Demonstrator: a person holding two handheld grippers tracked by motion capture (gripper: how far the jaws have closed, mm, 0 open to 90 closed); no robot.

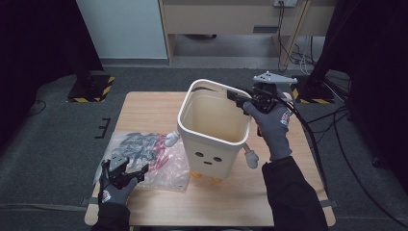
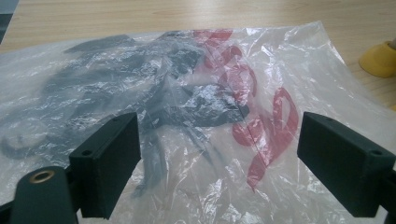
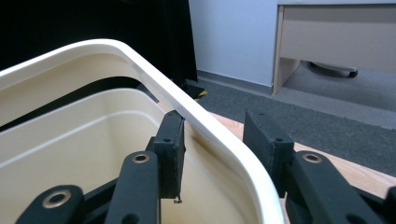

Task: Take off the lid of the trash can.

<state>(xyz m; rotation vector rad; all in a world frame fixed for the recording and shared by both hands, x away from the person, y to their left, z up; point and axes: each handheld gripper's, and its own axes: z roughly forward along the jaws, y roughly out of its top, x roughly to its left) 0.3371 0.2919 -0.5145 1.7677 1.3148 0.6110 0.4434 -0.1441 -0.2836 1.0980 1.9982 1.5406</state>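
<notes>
Bin (image 1: 215,130) stands upright mid-counter (image 1: 144,103); right gripper (image 1: 243,102) straddles its far rim, one jaw inside, one outside, not yet clamped, prob. to steady it. Left gripper (image 1: 126,168) open, hovering over plastic bag (image 1: 154,156) beside bin, apparently for pickup.

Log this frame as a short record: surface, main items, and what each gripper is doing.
surface: wooden table
bin: cream bin with a face, upright mid-table, nothing visible inside
bag: clear plastic bag with dark and red print, lying flat to the left of the bin
left gripper: jaws wide apart over the bag's near edge, not gripping it
right gripper: at the bin's rim, one jaw inside, one outside; outer jaw apart from the rim, so no grip yet
</notes>
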